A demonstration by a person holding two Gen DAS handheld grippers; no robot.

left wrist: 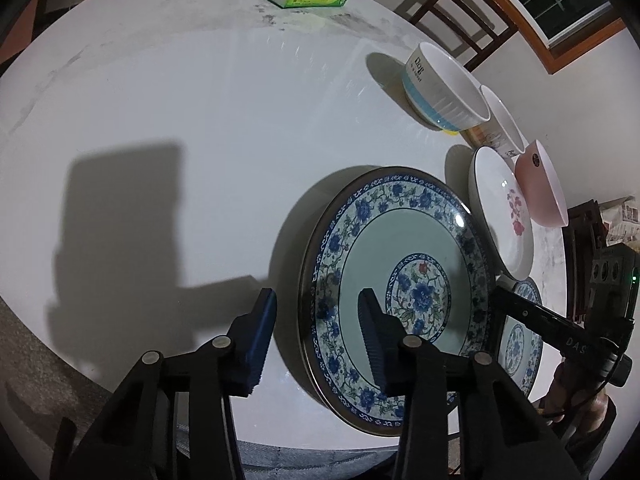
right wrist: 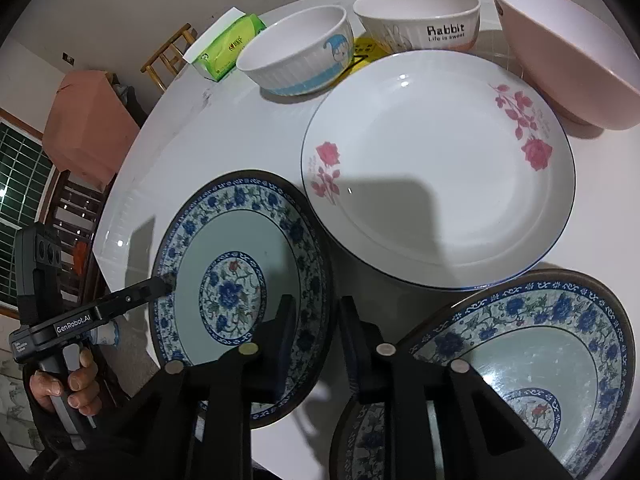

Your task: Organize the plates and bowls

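Both tongs gape: my left gripper [left wrist: 316, 340] straddles the blue plate's [left wrist: 400, 240] rim to grasp it, my right gripper [right wrist: 316, 340] hovers at its opposite rim.

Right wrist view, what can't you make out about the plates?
- Second blue-patterned plate: cut off by the frame edge and covered by the right hand-held gripper.
- Left hand-held gripper: its fingertips merge with the first blue-patterned plate; contact unclear.
- Yellow item: mostly hidden behind bowls.
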